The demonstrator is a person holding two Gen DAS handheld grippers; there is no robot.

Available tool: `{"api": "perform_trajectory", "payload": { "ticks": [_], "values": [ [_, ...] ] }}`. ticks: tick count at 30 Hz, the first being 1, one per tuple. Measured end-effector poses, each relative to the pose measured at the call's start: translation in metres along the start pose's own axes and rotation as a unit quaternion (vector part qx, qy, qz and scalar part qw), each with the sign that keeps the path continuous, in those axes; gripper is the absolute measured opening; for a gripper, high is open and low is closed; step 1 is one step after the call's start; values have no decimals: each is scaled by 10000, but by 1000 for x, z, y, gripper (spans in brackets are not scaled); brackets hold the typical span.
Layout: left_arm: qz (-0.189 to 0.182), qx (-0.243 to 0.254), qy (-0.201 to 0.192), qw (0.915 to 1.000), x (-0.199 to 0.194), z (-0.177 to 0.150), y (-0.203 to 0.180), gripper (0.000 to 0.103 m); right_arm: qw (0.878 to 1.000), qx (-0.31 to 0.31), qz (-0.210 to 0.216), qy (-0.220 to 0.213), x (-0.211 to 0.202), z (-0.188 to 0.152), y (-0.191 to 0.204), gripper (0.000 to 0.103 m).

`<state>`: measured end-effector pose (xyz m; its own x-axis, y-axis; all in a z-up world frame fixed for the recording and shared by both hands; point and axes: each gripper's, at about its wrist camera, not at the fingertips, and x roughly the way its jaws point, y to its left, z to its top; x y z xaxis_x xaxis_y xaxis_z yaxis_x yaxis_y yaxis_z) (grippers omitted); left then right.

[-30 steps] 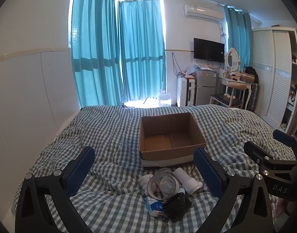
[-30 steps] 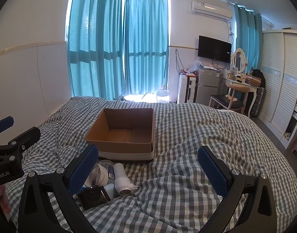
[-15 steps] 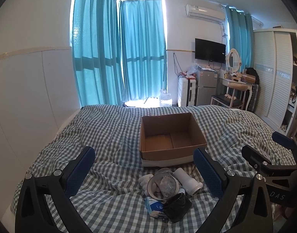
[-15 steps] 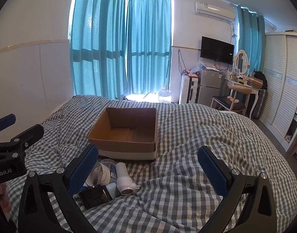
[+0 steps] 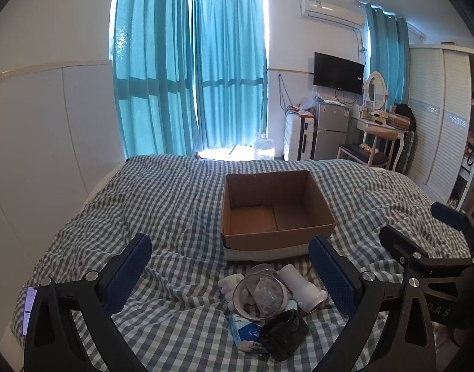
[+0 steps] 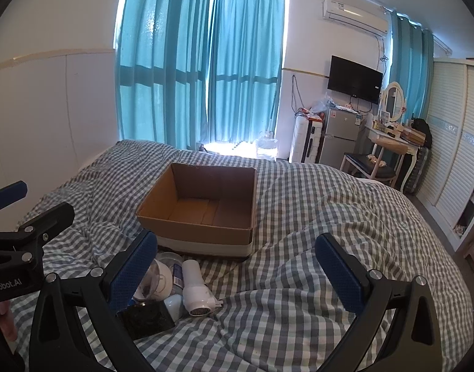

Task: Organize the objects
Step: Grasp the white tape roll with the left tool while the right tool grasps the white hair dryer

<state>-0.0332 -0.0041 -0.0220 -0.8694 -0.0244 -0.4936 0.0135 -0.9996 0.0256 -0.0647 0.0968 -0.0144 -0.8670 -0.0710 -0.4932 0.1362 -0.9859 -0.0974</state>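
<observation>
Box: a cardboard box (image 5: 277,214) sat open and empty on the checked bed (image 5: 162,204)
Pile: just in front of the box lay a glass bowl (image 5: 258,293), a white cylinder (image 5: 302,288) on its side, a blue-and-white packet (image 5: 246,334) and a black pouch (image 5: 285,333), all touching
Left tool (image 5: 230,276): held above the bed on the near side of the pile from the box, fingers wide apart, gripping nothing
Right tool (image 6: 237,266): held in front of the box and to its right, fingers wide apart, gripping nothing
Phone (image 5: 29,310): well left of the box, at the bed's edge
</observation>
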Motion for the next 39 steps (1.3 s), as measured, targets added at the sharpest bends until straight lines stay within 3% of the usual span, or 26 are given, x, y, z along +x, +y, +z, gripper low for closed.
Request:
{"api": "perform_trajectory", "payload": {
  "ticks": [11, 21, 26, 29, 36, 39],
  "values": [
    [79, 21, 477, 9988, 44, -9, 1, 103, 9992, -128, 136, 357, 36, 5, -2, 102],
    [165, 77, 1059, 9942, 94, -25, 8, 103, 9948, -220, 377, 919, 84, -7, 3, 95],
    [147, 71, 1522, 9882, 129, -41, 16, 103, 9878, -317, 539, 1424, 121, -23, 13, 94],
    [170, 65, 1810, 9833, 149, -54, 20, 103, 9813, -364, 681, 1761, 143, -38, 20, 89],
    [53, 199, 2095, 9776, 170, -76, 18, 98, 9648, -465, 915, 2420, 178, -72, 31, 83],
    [-75, 220, 2156, 9762, 176, -80, 15, 91, 9594, -449, 947, 2619, 185, -81, 33, 82]
  ]
}}
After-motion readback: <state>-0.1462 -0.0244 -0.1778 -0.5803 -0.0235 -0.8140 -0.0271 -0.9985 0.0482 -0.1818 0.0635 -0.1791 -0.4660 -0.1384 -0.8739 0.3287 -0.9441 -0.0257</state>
